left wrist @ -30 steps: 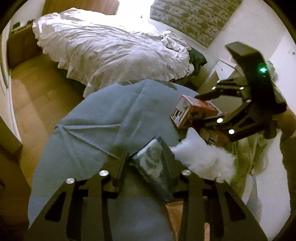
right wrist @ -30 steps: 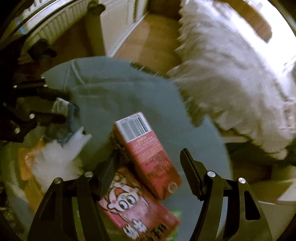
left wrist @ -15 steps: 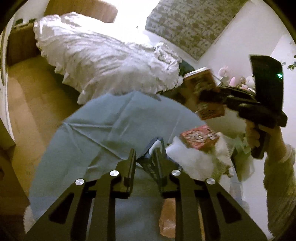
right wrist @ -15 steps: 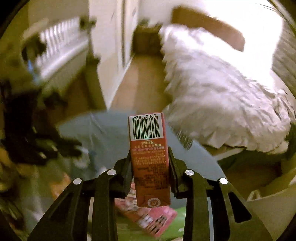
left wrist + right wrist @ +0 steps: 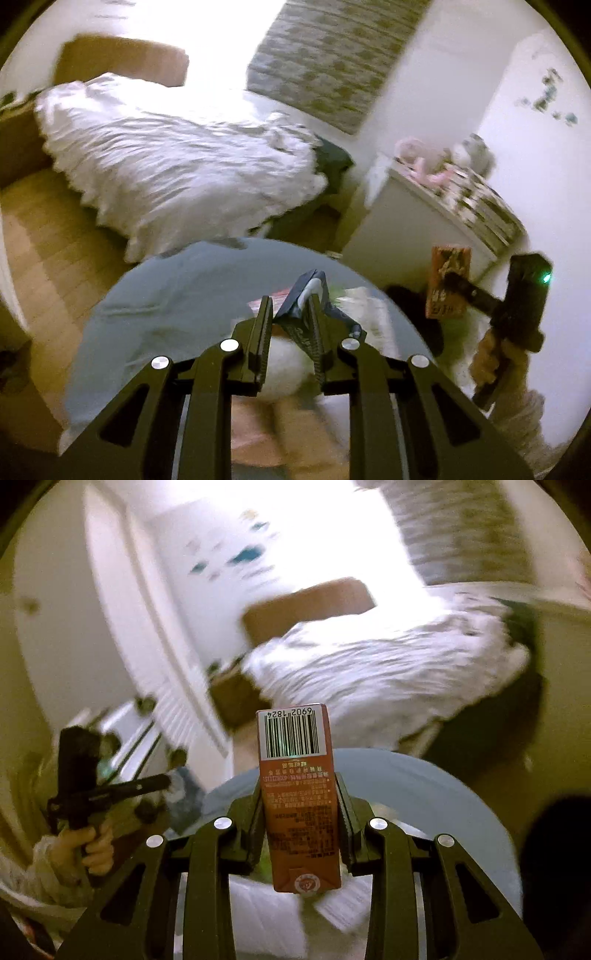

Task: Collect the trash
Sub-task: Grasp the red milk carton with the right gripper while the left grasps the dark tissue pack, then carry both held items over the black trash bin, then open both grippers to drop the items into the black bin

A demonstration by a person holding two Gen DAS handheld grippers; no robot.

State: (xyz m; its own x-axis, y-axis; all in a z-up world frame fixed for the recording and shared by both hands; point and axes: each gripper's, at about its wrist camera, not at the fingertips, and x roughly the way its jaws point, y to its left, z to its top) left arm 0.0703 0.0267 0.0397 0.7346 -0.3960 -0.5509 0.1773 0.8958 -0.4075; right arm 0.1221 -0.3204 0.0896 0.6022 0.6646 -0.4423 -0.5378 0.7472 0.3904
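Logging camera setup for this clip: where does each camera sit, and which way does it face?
Left wrist: on the left gripper, shut on a dark wrapper, facing the blue table and bed; a hand holds the right gripper.
Right wrist: on the right gripper, shut on a red carton, facing the bed; a hand shows.
Shared: table, bed, carton.

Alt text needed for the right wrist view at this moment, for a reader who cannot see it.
The right gripper is shut on a red-brown drink carton, barcode end pointing away, above a round table with a blue-grey cloth. At left, a hand holds the left gripper; a bed with white bedding lies blurred behind.
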